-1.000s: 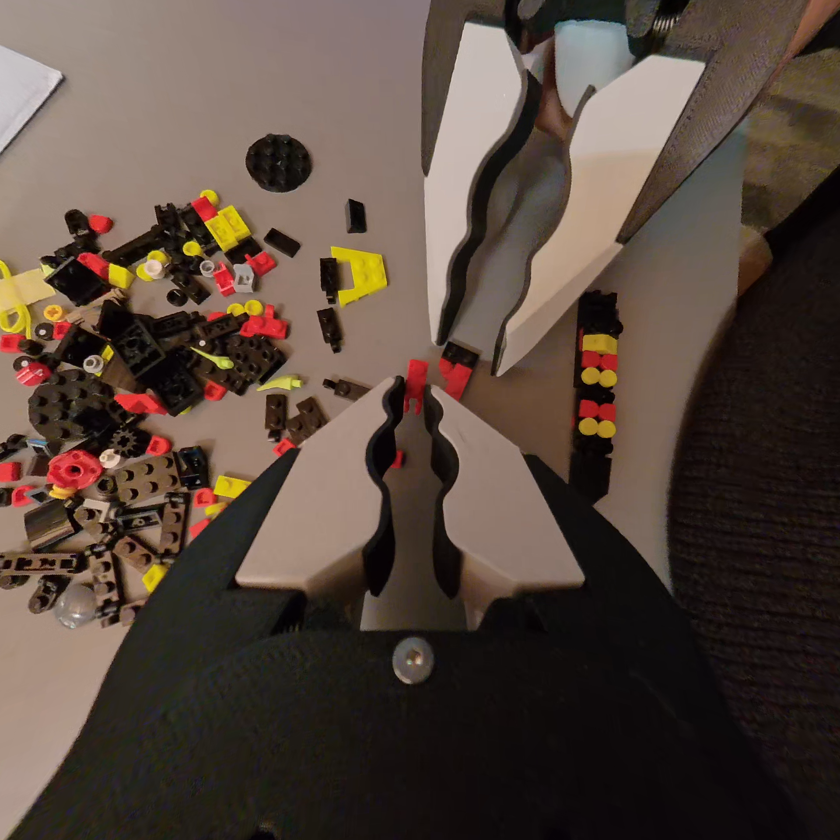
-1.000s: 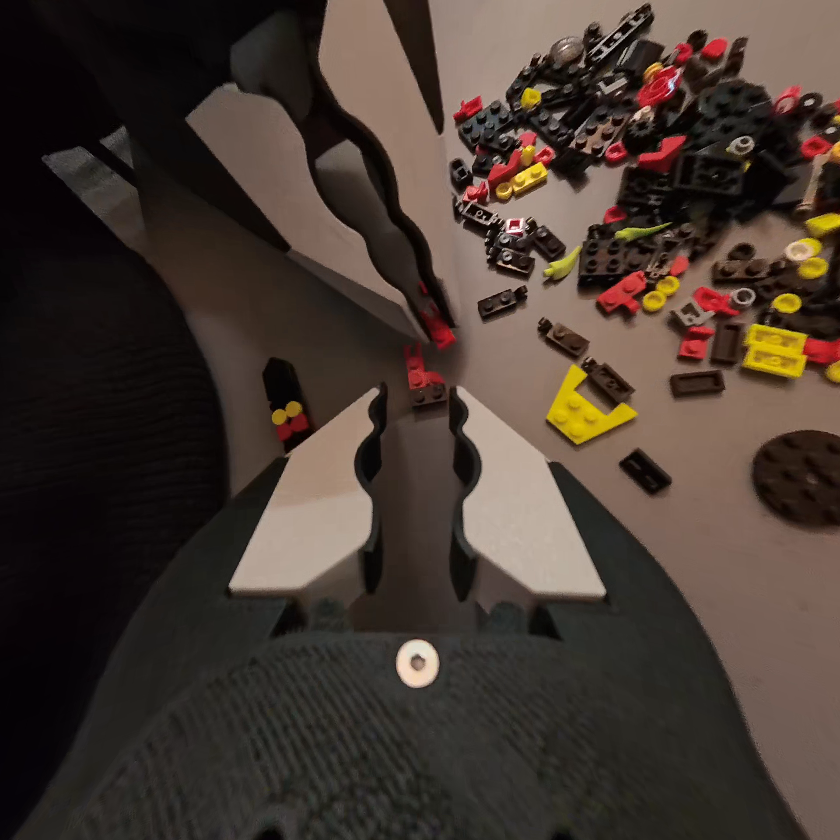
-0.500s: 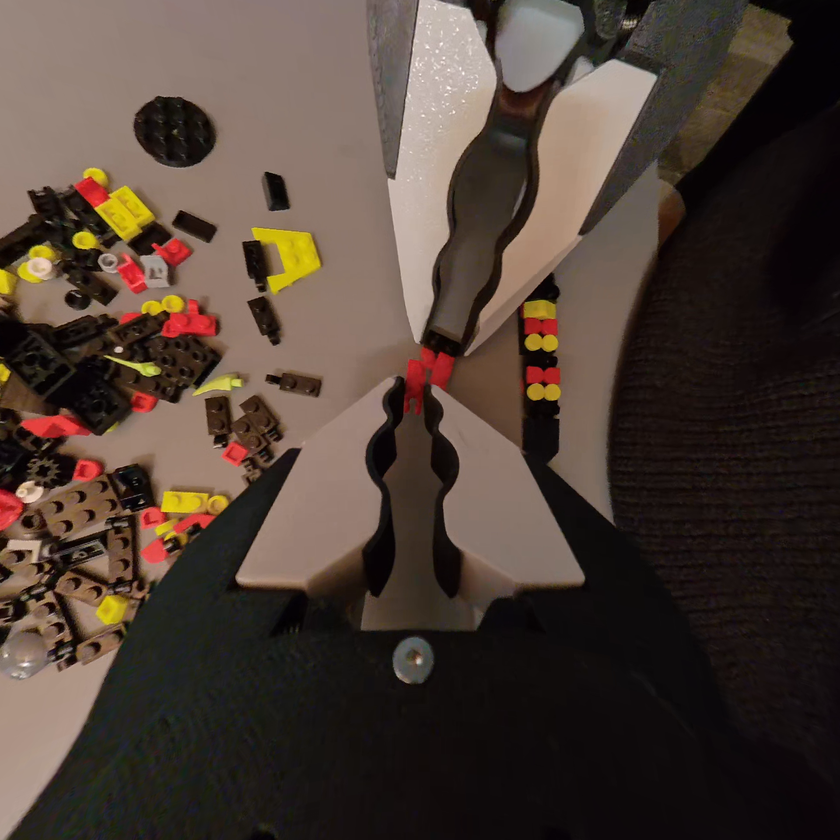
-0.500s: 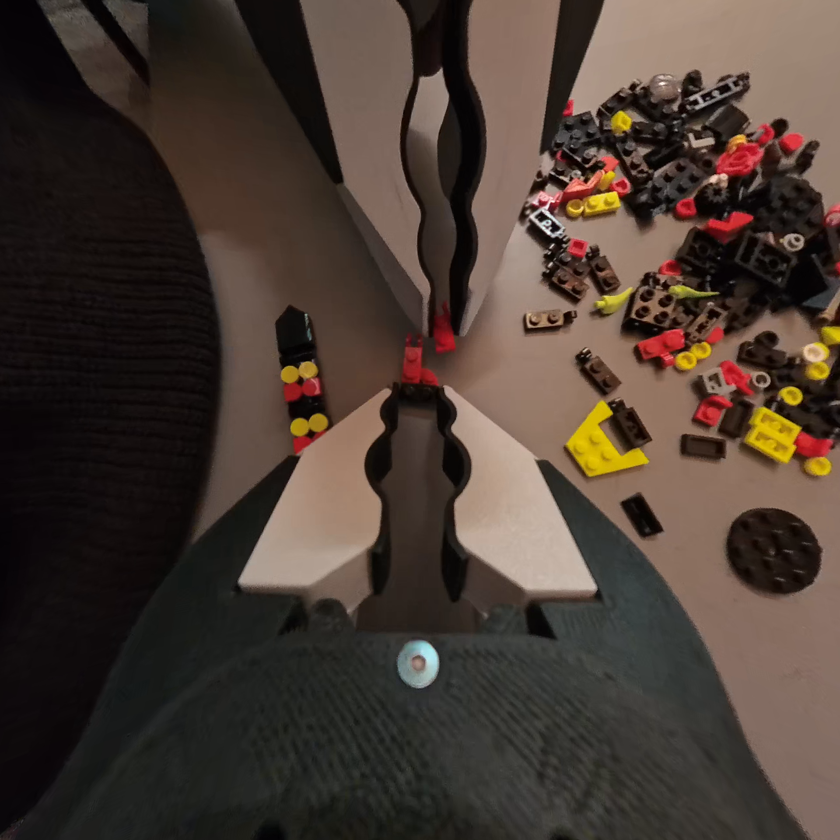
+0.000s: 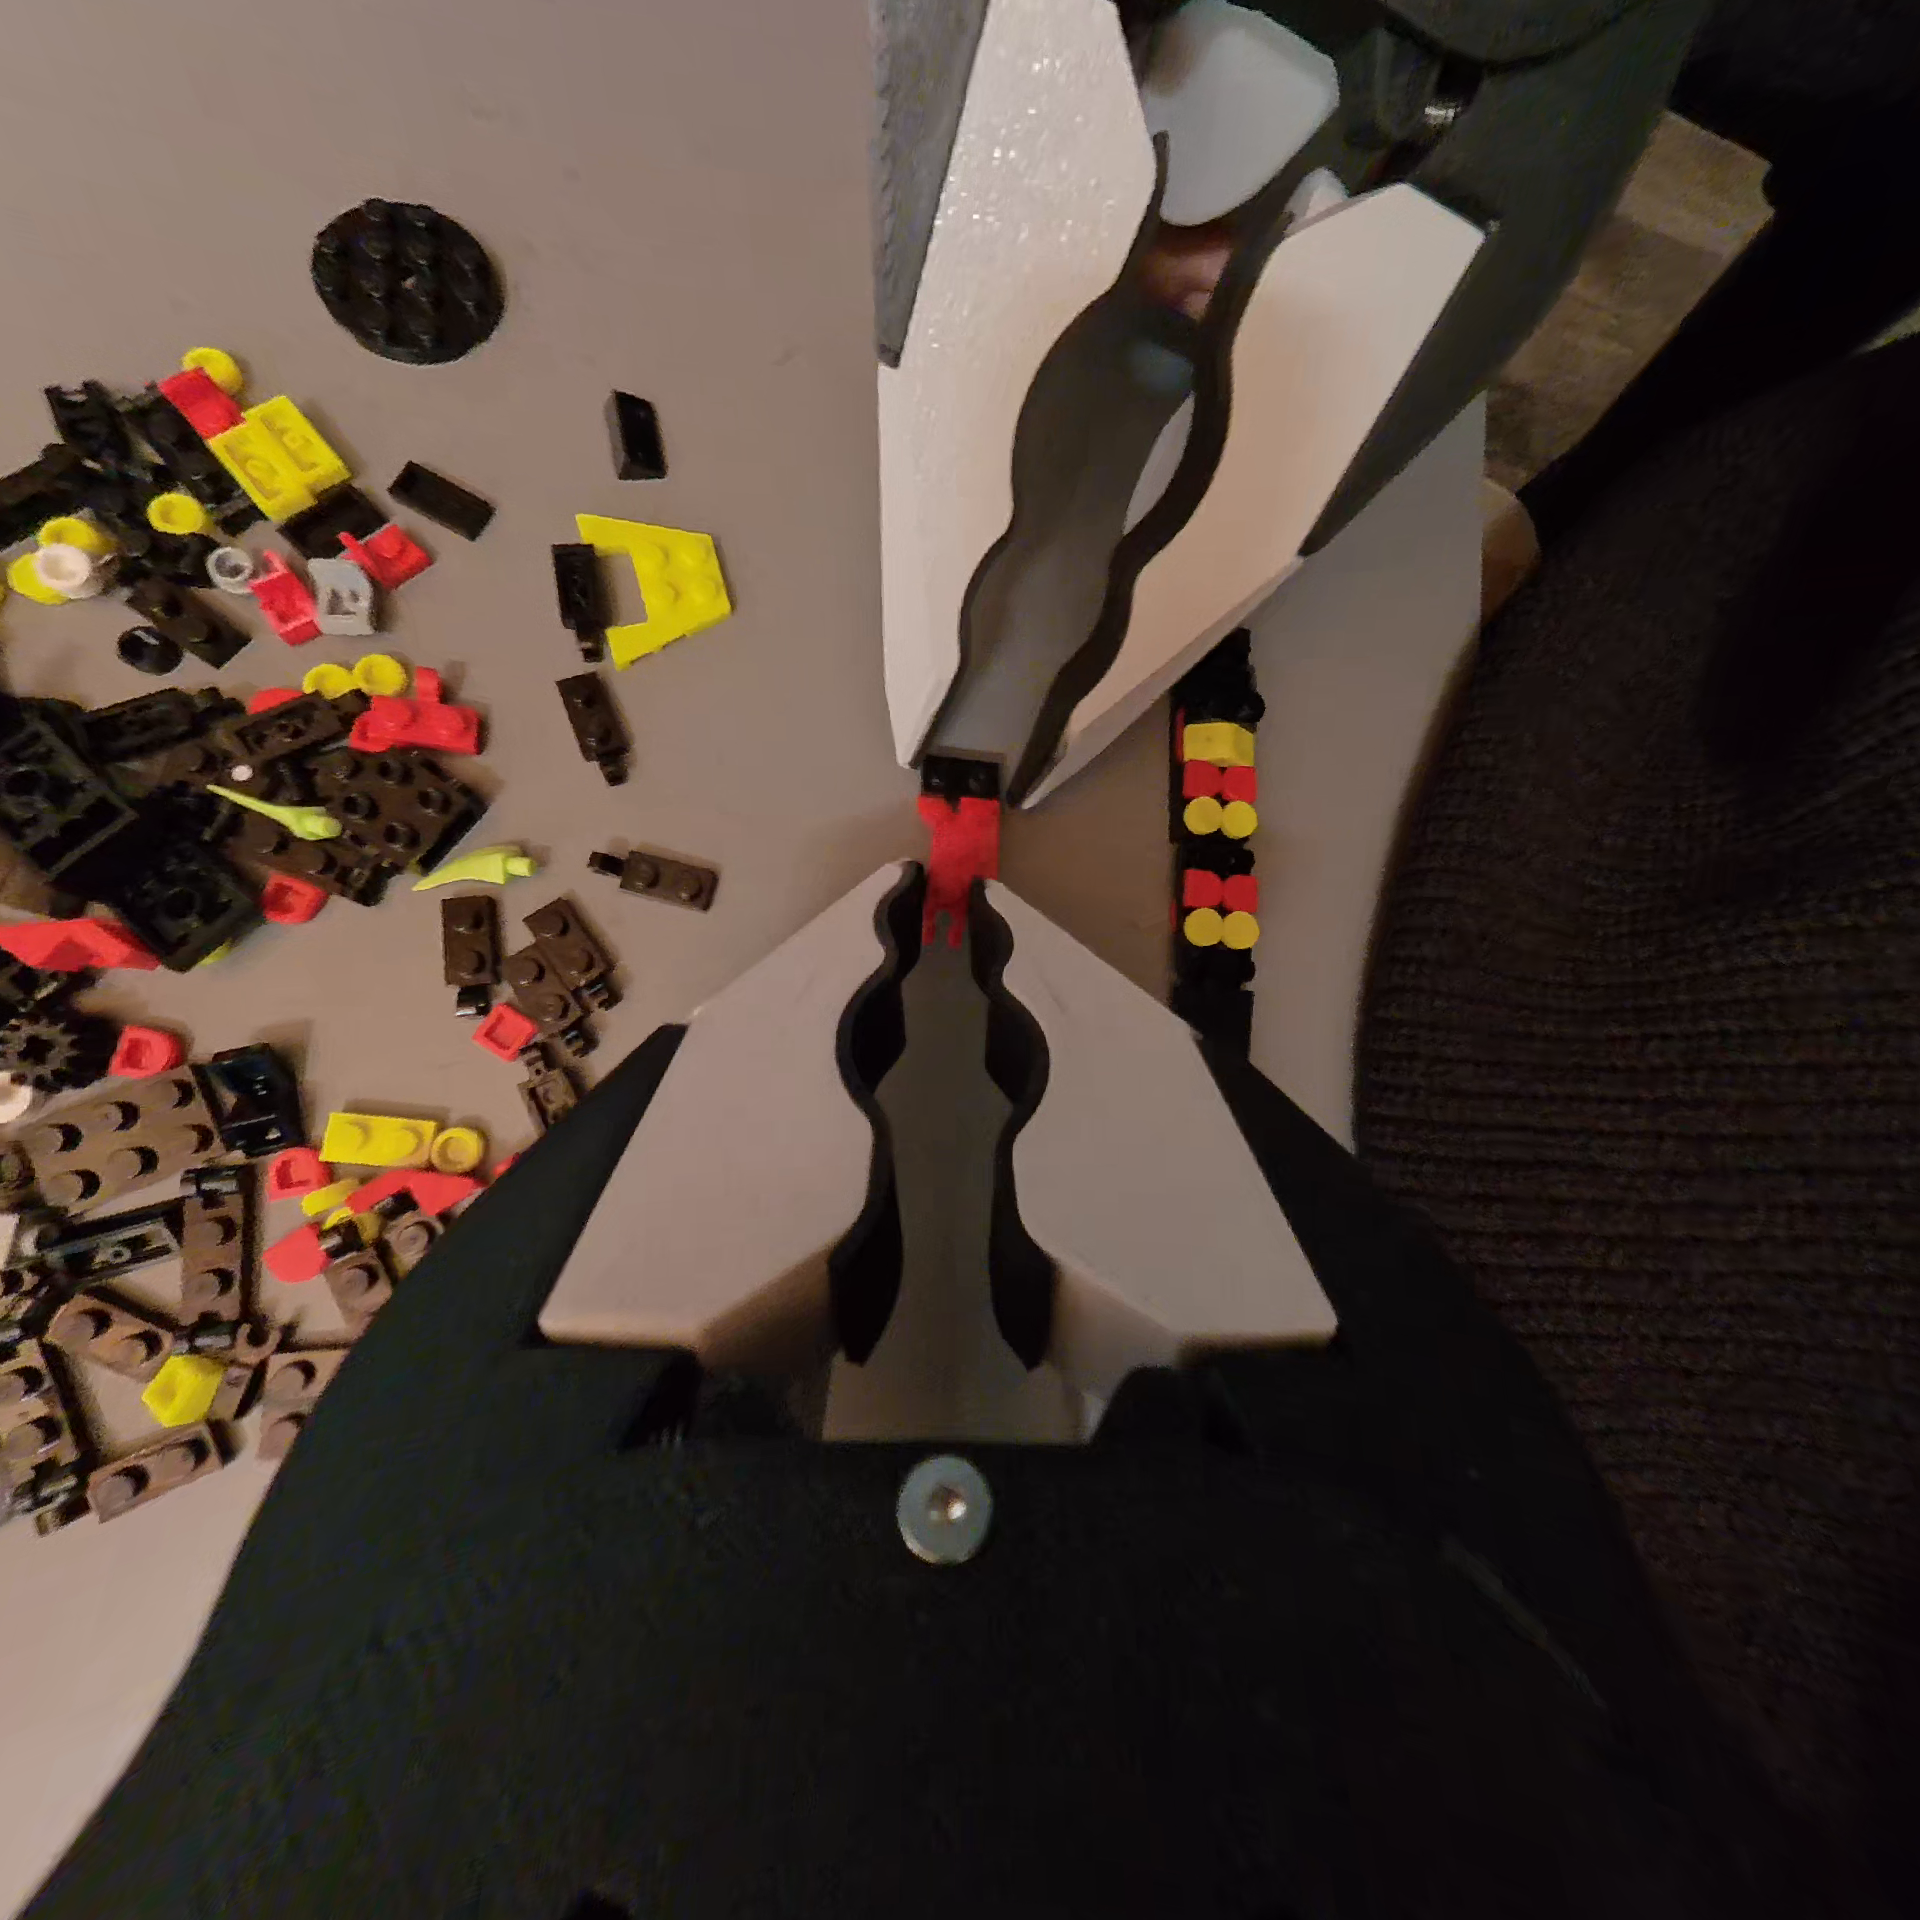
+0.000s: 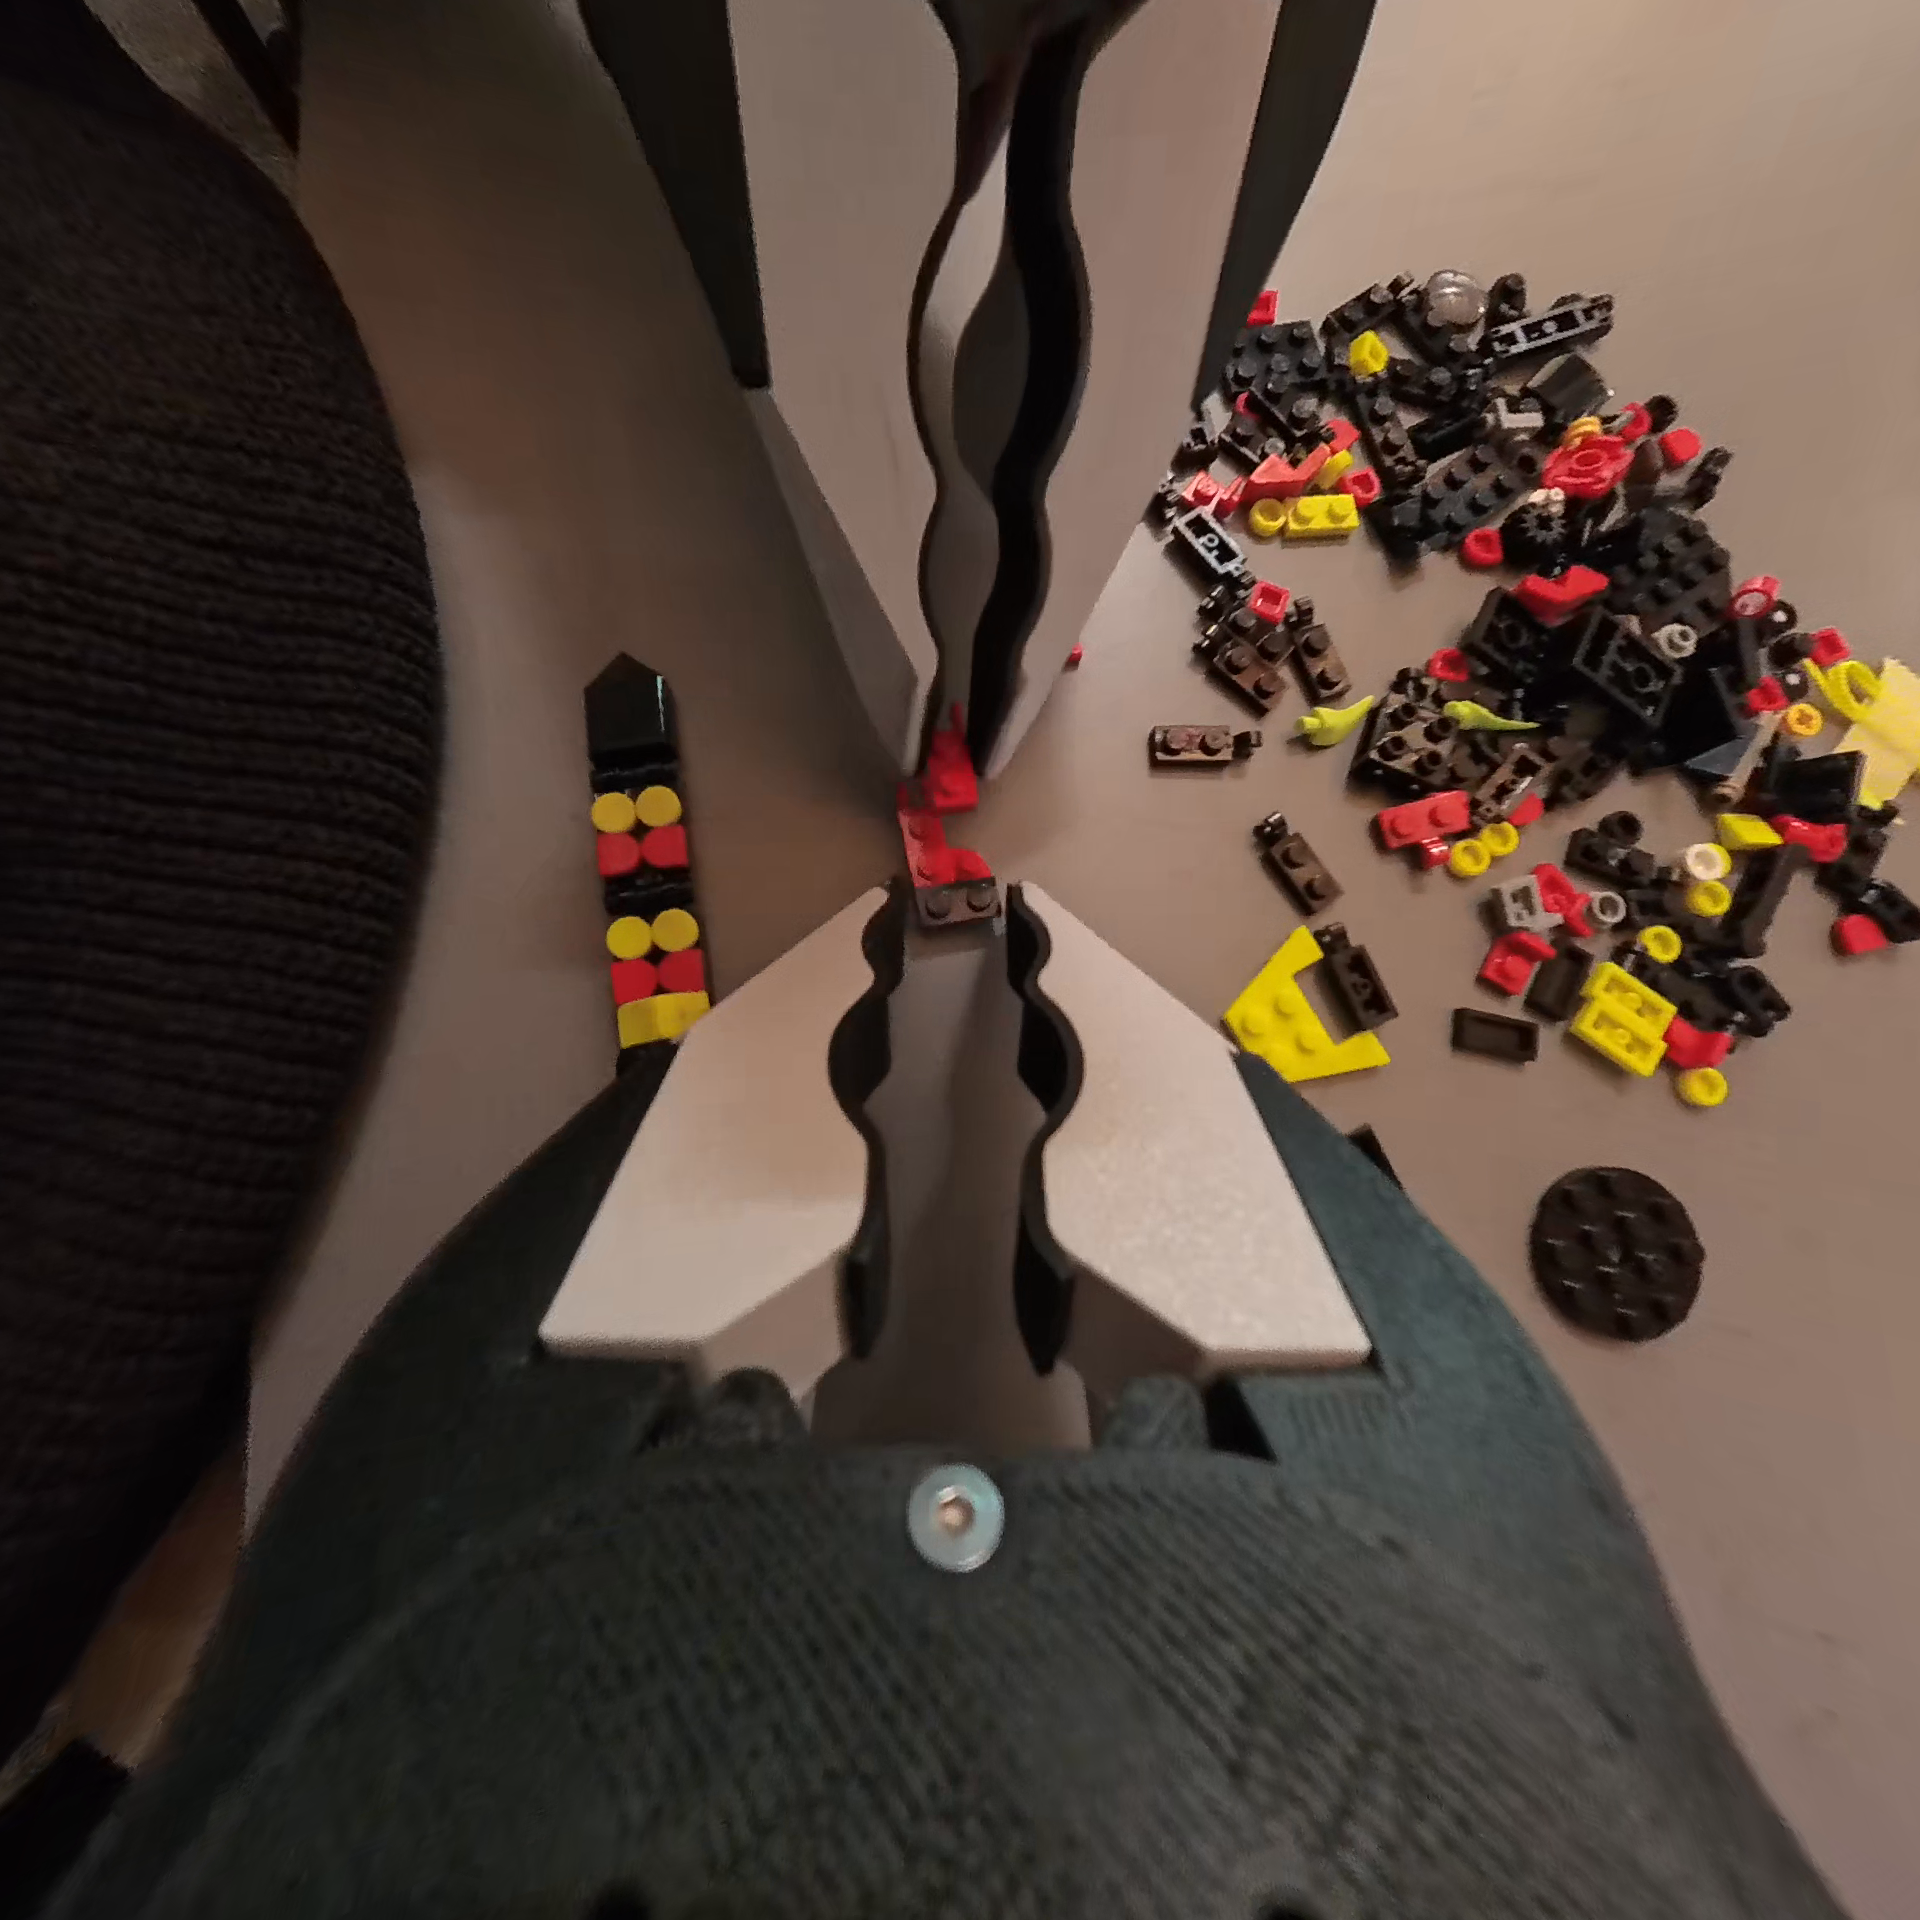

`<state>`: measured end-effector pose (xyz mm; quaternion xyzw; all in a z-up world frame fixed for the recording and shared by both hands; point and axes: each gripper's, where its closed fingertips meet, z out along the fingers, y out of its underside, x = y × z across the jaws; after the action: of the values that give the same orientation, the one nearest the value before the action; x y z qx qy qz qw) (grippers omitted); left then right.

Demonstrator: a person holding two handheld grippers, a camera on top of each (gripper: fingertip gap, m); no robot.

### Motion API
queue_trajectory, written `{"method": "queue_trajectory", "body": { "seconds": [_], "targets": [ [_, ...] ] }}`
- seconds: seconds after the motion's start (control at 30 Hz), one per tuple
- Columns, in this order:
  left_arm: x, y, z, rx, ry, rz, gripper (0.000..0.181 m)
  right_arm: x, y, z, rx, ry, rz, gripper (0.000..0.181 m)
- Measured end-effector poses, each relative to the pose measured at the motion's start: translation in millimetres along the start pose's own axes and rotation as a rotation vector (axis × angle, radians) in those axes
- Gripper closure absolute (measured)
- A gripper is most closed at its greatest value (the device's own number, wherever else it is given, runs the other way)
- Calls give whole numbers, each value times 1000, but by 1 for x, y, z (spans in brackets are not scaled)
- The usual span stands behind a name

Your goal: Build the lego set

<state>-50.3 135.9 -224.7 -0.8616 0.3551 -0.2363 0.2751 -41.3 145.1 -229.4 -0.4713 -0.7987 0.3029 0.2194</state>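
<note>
Together, left fingers pinching red clip piece, right fingers clamping black plate, pieces touching.

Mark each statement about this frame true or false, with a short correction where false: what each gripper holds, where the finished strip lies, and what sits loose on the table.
1. The left gripper is shut on a small red piece. True.
2. The right gripper is open and empty. False: it is shut on a black plate with red parts on it.
3. The black, red and yellow strip lies on the table beside the grippers, held by neither. True.
4. The round black plate is stacked on the yellow wedge plate. False: they lie apart on the table.
</note>
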Motion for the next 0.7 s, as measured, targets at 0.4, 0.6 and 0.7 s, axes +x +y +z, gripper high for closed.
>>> {"method": "queue_trajectory", "body": {
  "seconds": [0.4, 0.6, 0.7],
  "targets": [
    [7, -6, -1, 18, 1, 31, 175, -2, -24, -8, 133, -35, 74, 165],
    [11, -7, -1, 25, 16, 52, 175, -8, -22, -5, 114, -40, 32, 172],
    [13, -8, -2, 34, 25, 61, 175, -9, -21, -5, 106, -40, 21, 174]
  ]
}}
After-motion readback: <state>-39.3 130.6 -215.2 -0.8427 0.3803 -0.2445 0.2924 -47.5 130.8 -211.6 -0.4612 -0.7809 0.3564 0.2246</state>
